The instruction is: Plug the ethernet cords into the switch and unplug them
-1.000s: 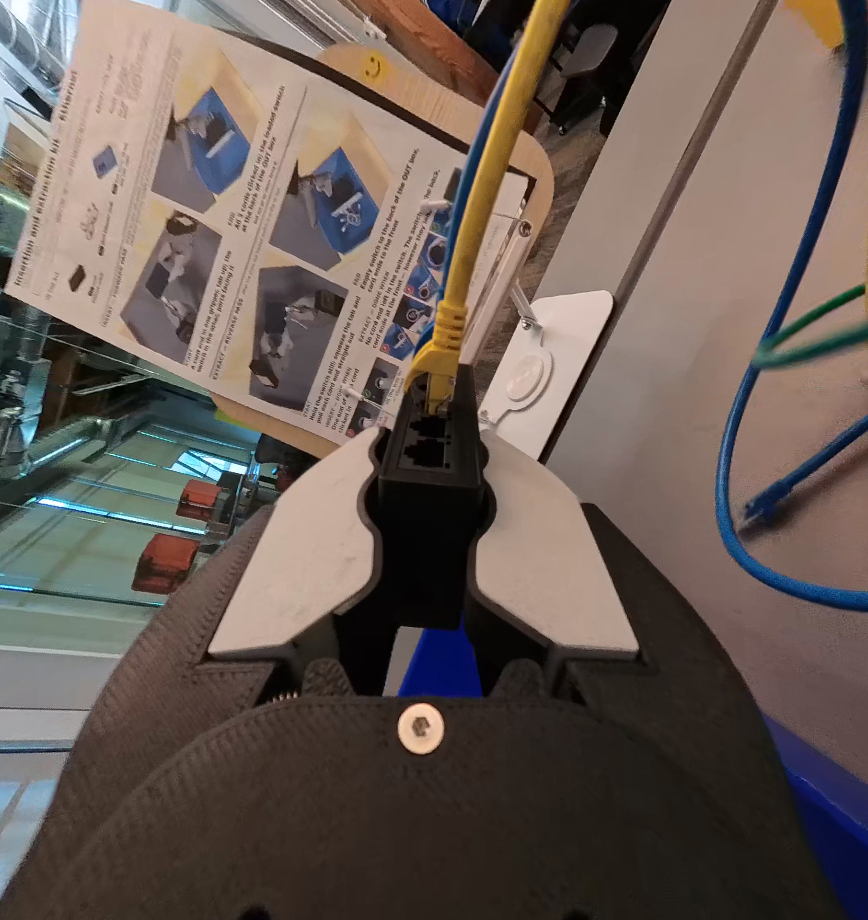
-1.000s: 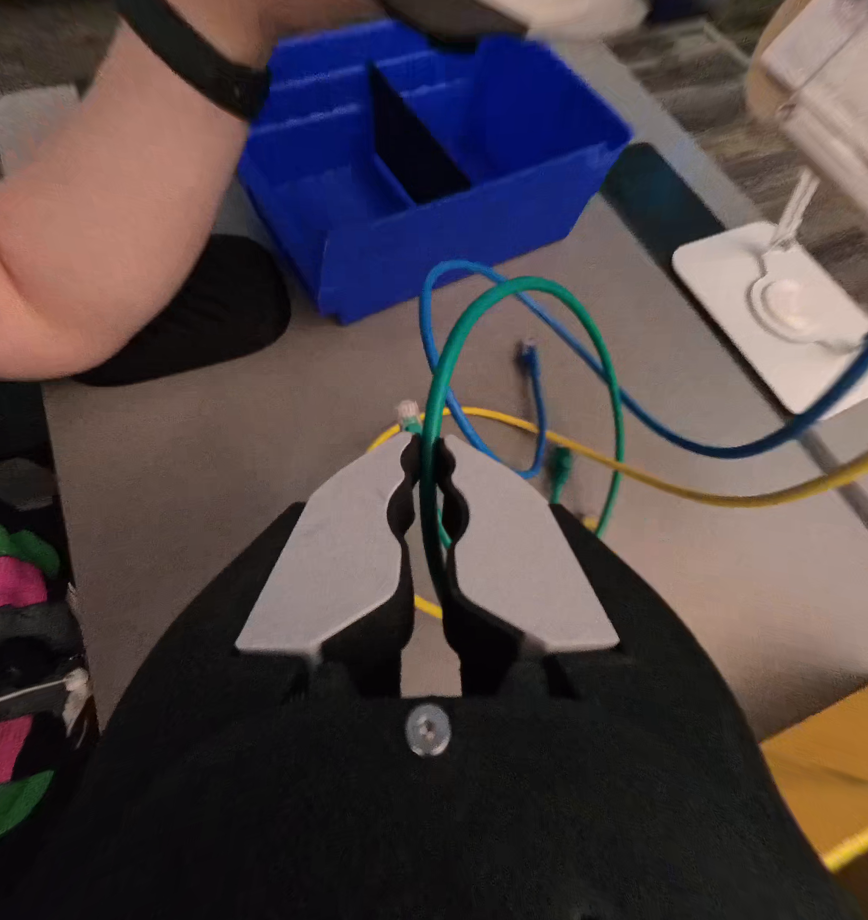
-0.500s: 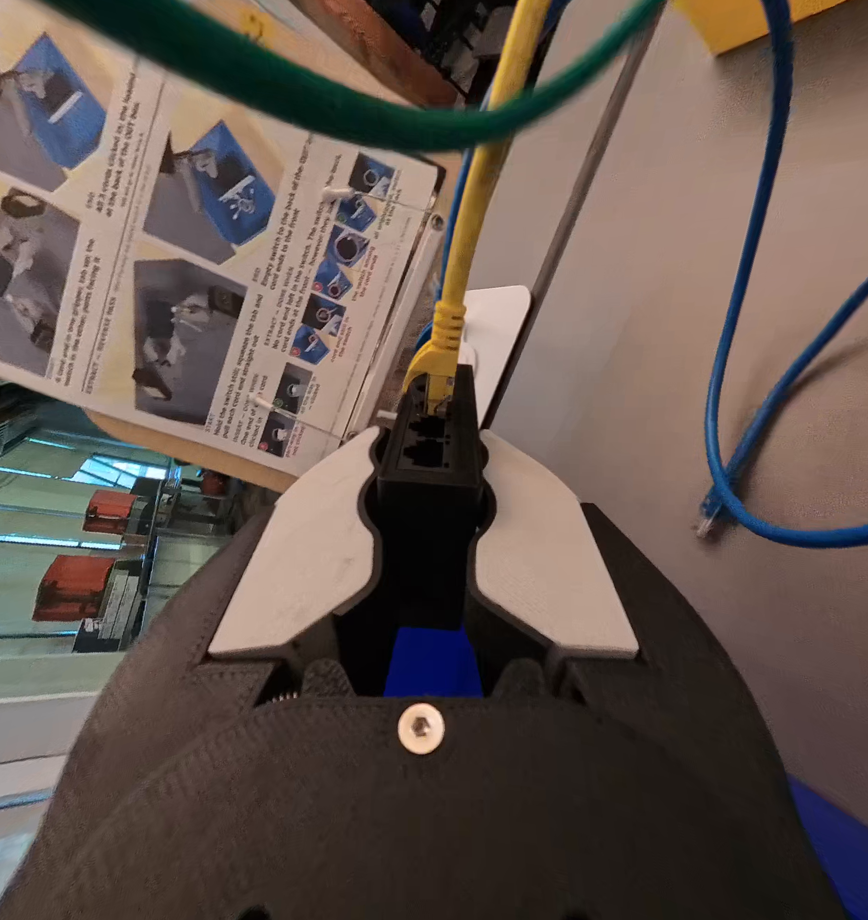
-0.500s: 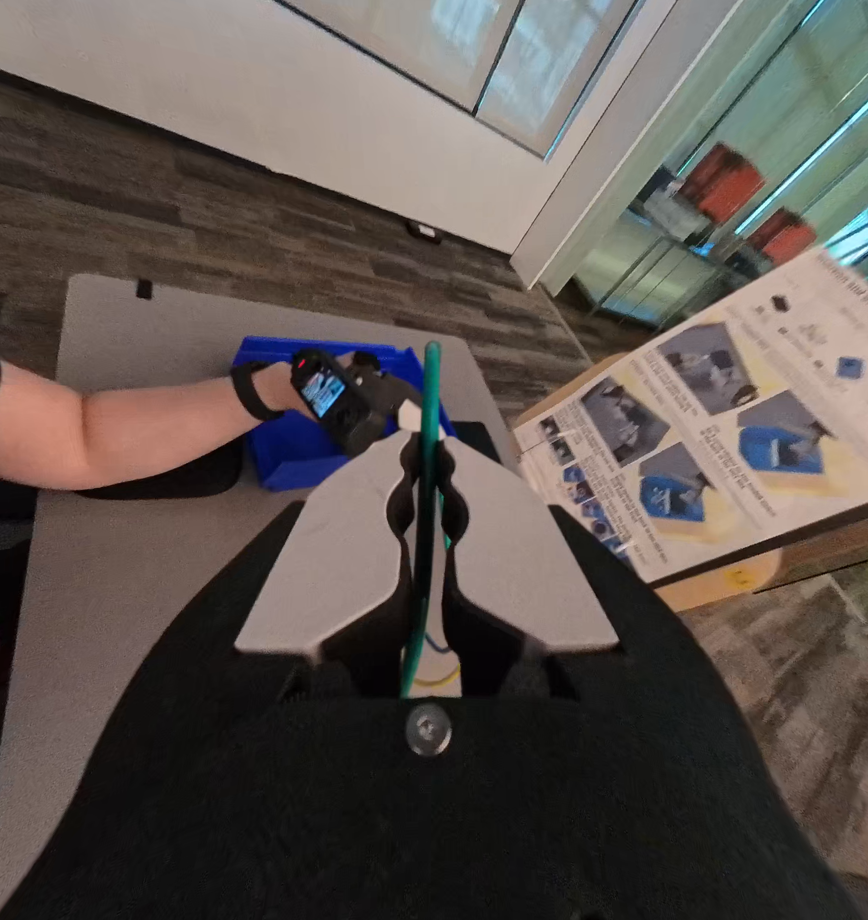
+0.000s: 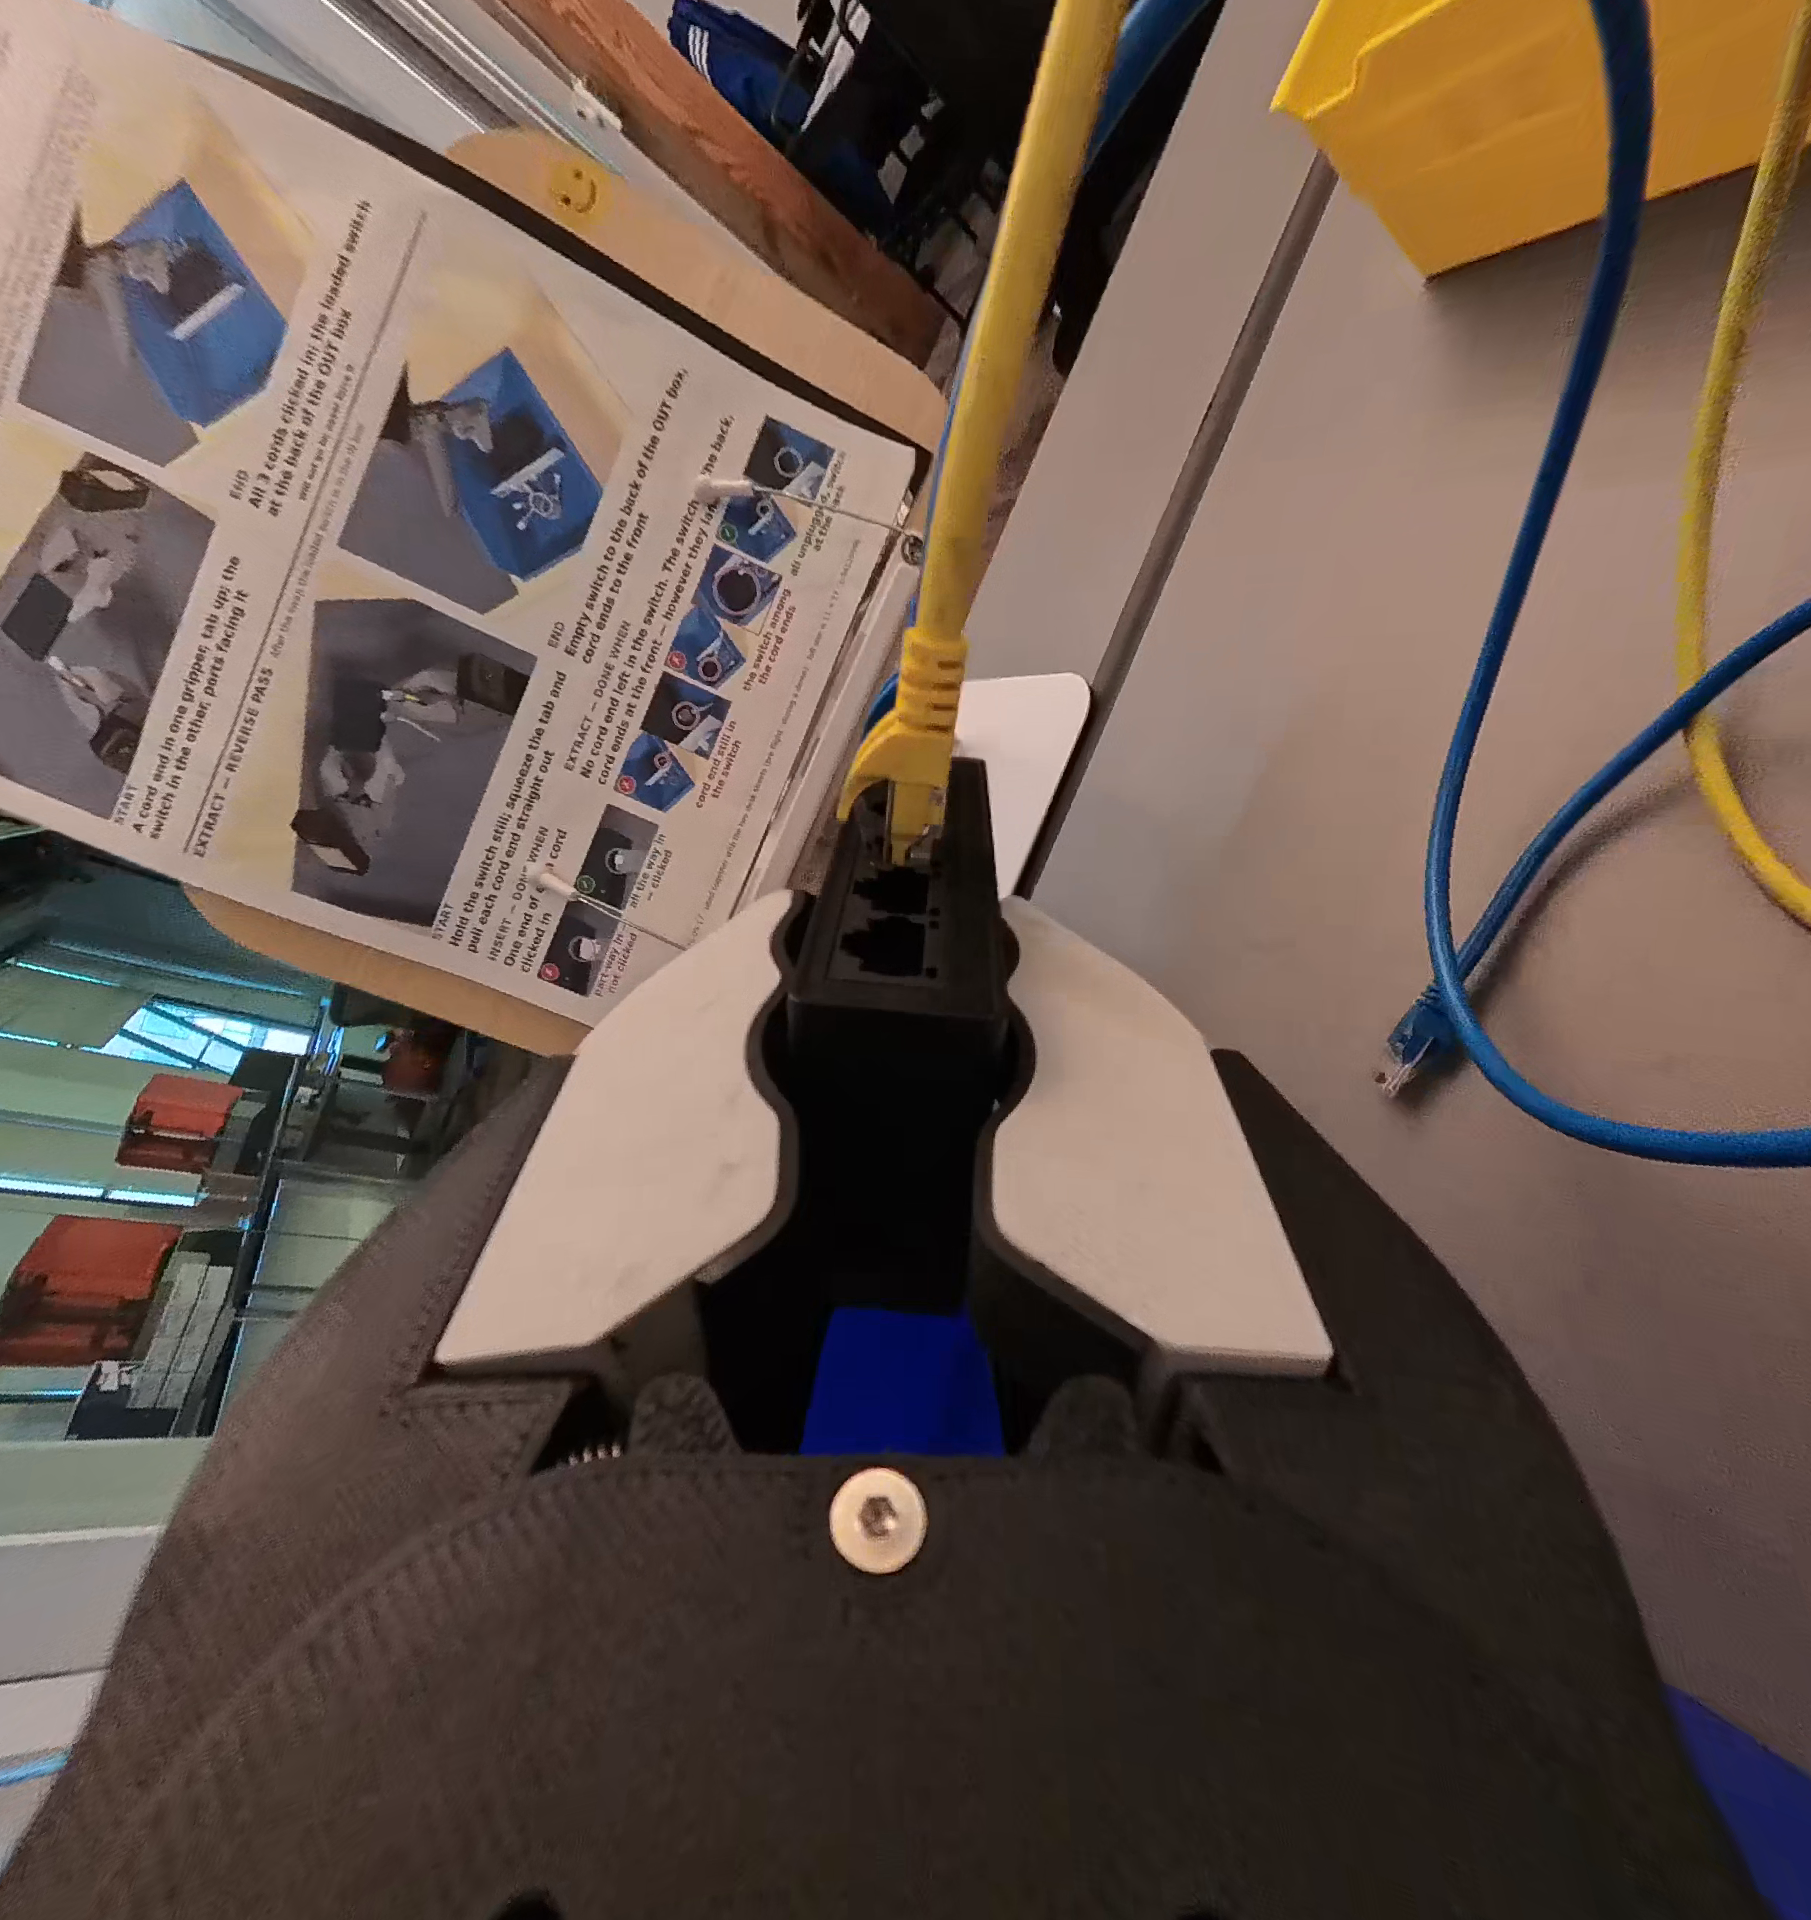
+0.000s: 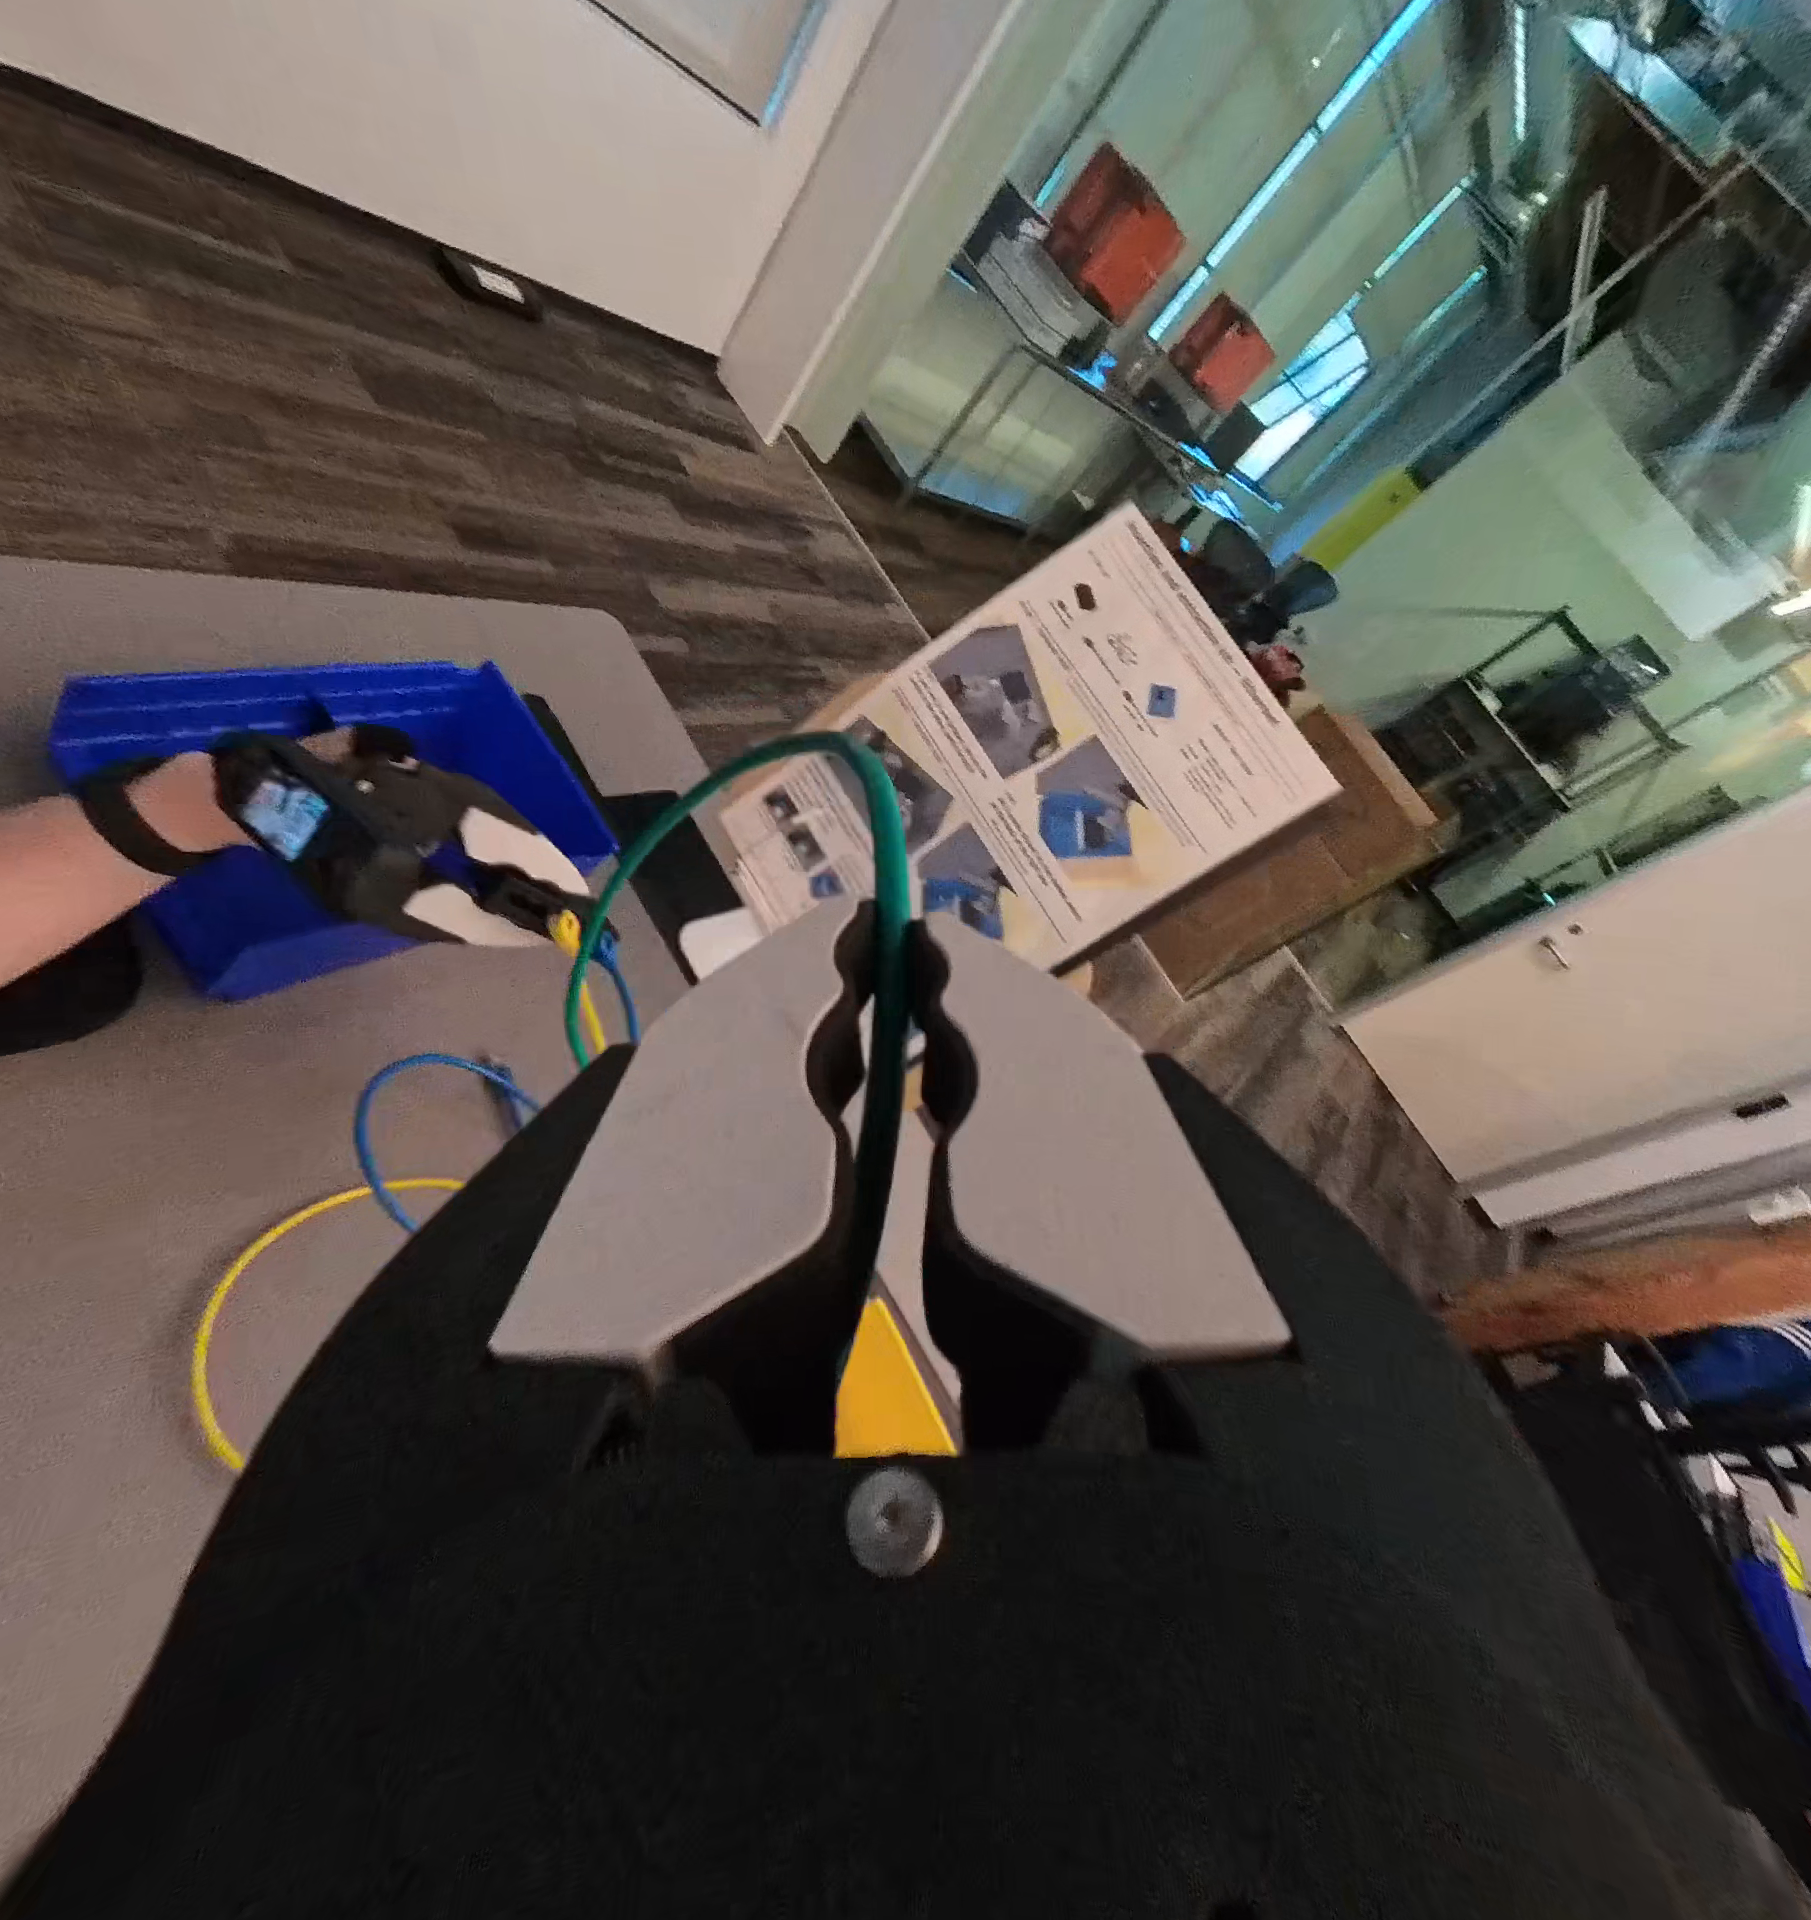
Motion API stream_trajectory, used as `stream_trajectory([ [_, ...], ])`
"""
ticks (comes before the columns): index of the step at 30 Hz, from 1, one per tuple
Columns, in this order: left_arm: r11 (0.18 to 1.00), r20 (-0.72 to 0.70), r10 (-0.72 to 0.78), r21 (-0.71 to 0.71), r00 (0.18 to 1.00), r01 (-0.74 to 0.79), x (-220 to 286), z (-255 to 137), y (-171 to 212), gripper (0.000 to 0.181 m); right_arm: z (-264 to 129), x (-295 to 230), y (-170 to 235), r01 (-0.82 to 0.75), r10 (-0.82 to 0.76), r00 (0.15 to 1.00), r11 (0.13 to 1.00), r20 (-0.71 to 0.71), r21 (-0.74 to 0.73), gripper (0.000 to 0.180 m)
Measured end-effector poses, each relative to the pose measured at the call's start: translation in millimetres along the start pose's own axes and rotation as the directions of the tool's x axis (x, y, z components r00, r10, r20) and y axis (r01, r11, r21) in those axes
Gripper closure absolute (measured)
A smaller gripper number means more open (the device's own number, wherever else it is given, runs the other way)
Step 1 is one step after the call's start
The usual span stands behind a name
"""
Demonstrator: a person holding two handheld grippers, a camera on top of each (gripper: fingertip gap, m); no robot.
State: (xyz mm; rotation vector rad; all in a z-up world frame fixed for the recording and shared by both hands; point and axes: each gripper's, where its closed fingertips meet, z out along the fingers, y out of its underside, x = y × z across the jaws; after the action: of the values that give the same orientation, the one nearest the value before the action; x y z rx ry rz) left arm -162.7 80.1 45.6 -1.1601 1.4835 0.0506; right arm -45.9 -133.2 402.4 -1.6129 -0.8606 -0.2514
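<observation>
My left gripper (image 5: 896, 925) is shut on the black switch (image 5: 896, 997), held with its ports facing away from me. A yellow cord (image 5: 968, 416) is plugged into a far port, and two nearer ports are empty. A blue cord (image 5: 1483, 914) lies on the grey table (image 5: 1400, 623) with a loose plug (image 5: 1410, 1049). My right gripper (image 6: 885, 935) is shut on a green cord (image 6: 735, 790) that arcs left from the tips; its plug is hidden. The left gripper (image 6: 413, 862) shows far left in the right wrist view, low over the table.
A blue bin (image 6: 288, 717) stands behind the left gripper. A yellow bin (image 5: 1503, 125) sits at the table's far side. An instruction board (image 5: 361, 571) on a white stand base (image 5: 1026, 748) stands at the table edge. Blue (image 6: 413, 1122) and yellow (image 6: 257, 1299) cord loops lie on the table. Spacing between my two grippers at the tips: around 45 centimetres.
My right gripper has lifted the green cord off the table and swung upward and right. The green cord crossed the left wrist view and has left it. The left gripper still holds the switch.
</observation>
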Motion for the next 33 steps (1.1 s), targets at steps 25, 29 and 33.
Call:
stream_trajectory([
  [25,0.991,-0.055,-0.114,-0.082,0.992,0.109,5.4,8.1,11.6,0.151,-196.6,104.3,-72.8,-0.345,0.403,0.915,0.811,-0.023,0.472,0.173],
  [29,0.994,-0.043,-0.041,-0.1,0.998,0.037,8.6,4.4,3.8,0.151,-150.1,90.8,-35.9,-0.309,0.352,0.93,0.905,-0.105,0.293,0.173],
  [33,0.999,-0.05,-0.017,-0.043,0.999,0.015,13.1,-0.3,-12.7,0.152,-119.5,81.3,8.4,-0.344,0.359,0.93,0.925,-0.075,0.159,0.173],
])
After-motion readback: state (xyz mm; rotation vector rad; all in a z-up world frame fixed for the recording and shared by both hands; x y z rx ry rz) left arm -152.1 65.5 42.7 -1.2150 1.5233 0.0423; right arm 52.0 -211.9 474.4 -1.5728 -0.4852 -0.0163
